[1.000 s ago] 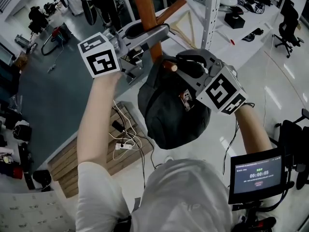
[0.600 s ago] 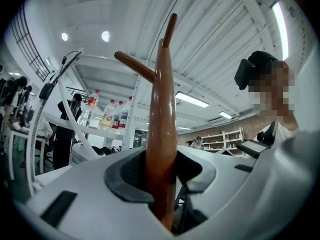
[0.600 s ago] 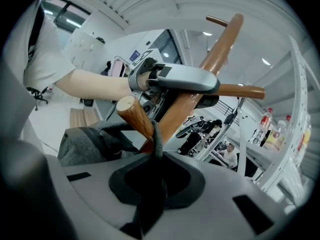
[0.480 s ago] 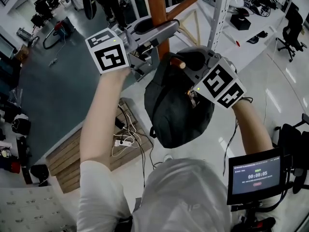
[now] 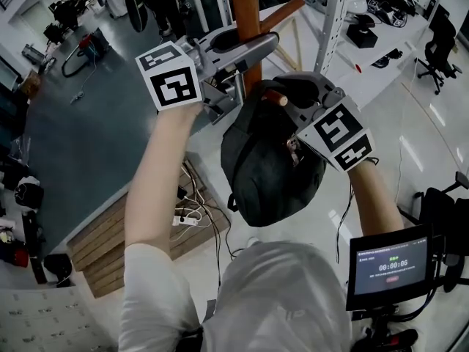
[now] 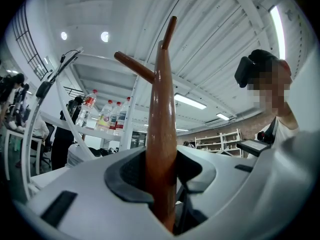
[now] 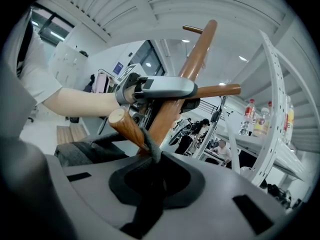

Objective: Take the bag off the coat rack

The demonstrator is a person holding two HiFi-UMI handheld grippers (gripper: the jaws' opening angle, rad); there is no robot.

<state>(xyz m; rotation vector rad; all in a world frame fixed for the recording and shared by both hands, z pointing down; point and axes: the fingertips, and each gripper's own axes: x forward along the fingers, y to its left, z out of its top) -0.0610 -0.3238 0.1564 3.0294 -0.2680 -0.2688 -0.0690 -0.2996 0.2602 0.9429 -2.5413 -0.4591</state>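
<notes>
- On the brown wooden coat-rack pole (image 6: 161, 109), the left tool (image 6: 162, 179) is clenched; the pole's base is hidden behind tool and bag.
- The right tool (image 7: 152, 184) grips the strap (image 7: 149, 151) of the dark grey fabric bag (image 5: 267, 167), looped over a wooden peg (image 7: 125, 125).
- From the head view, that tool covers the strap.

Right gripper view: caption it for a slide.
Right gripper clamps the bag strap hooked over a coat rack peg.
</notes>
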